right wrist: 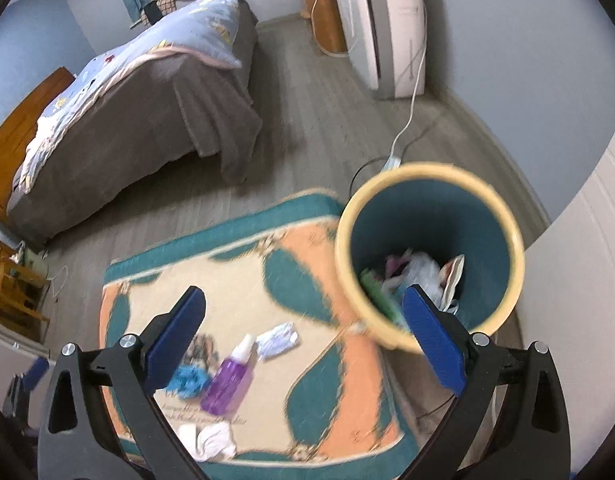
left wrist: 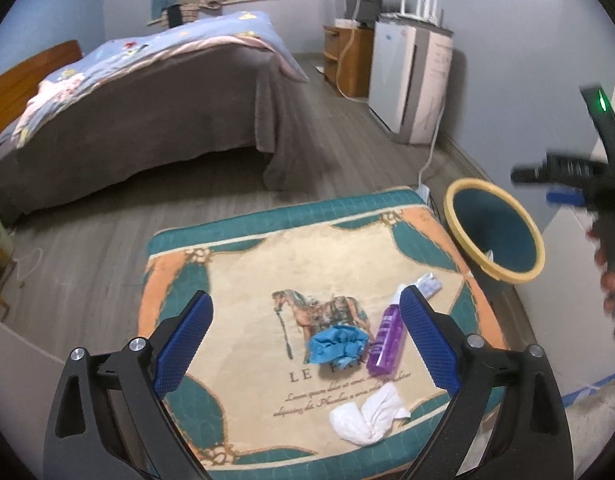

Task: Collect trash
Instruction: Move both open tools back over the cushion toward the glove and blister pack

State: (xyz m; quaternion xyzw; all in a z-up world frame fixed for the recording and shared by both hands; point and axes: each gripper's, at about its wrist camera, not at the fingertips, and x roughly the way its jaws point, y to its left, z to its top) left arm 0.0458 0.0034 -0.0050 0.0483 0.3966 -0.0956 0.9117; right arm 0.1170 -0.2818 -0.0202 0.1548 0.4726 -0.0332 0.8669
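Observation:
A patterned cushion (left wrist: 243,280) holds a crumpled blue glove (left wrist: 334,345), a purple bottle (left wrist: 383,340), a white tissue wad (left wrist: 367,414) and a small printed packet (left wrist: 429,283). My left gripper (left wrist: 305,336) is open and empty, just above the cushion with the blue glove and bottle between its fingers. A teal bin with a yellow rim (right wrist: 427,256) stands to the cushion's right and holds several pieces of trash. My right gripper (right wrist: 305,336) is open and empty, hovering at the bin's near rim. The bottle (right wrist: 229,384), glove (right wrist: 187,378), packet (right wrist: 277,339) and tissue (right wrist: 211,440) also show there.
A bed (left wrist: 139,100) with a brown cover stands across the wood floor. A white appliance (left wrist: 411,80) and a wooden cabinet (left wrist: 347,60) line the right wall, with a white cable (right wrist: 407,120) running to a floor socket behind the bin. A white door panel (right wrist: 579,280) is at the right.

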